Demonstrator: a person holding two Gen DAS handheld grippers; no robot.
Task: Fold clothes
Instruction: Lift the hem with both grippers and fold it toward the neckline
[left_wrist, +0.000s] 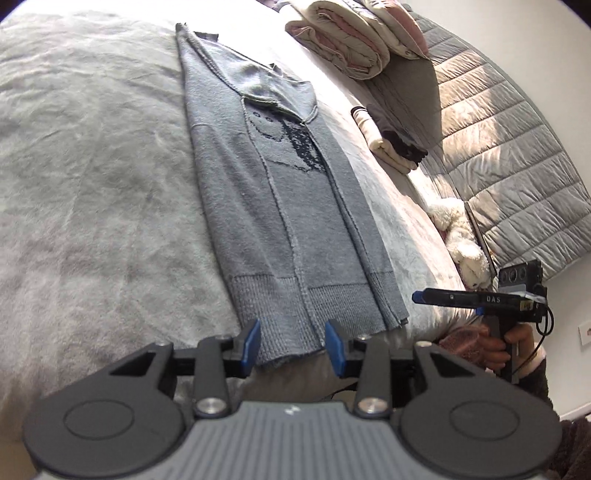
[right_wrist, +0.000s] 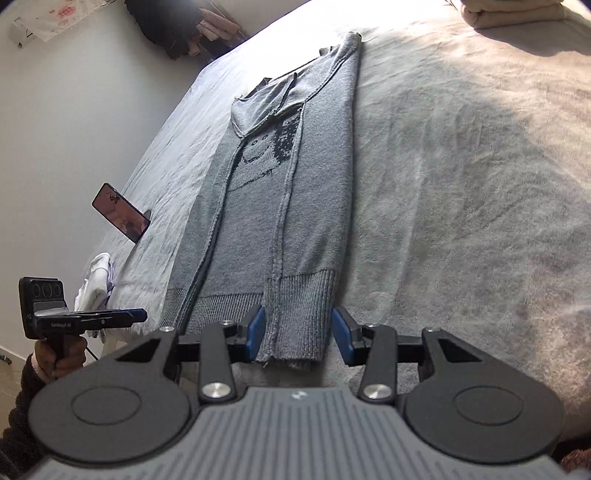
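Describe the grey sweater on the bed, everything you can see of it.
The grey sweater is a soft-looking knit with a dark face motif on the chest and a ribbed hem. It lies flat on the pale fuzzy bedspread, already folded lengthwise into a narrow strip, one sleeve laid across the chest, raised seams running down it. The hem points toward both cameras; each open claw, left and right, frames the hem without visibly pinching it.

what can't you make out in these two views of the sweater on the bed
- Sweater sleeves: both views, folded under or behind the body, so hidden.
- Knit face: both views, partly covered by the folded flap.
- Sweater hem: both views, its near edge sits behind the left tongs and right tongs; contact unclear.
- Phone screen: right view, too small.
- Folded pile: left view, items too small to tell apart.
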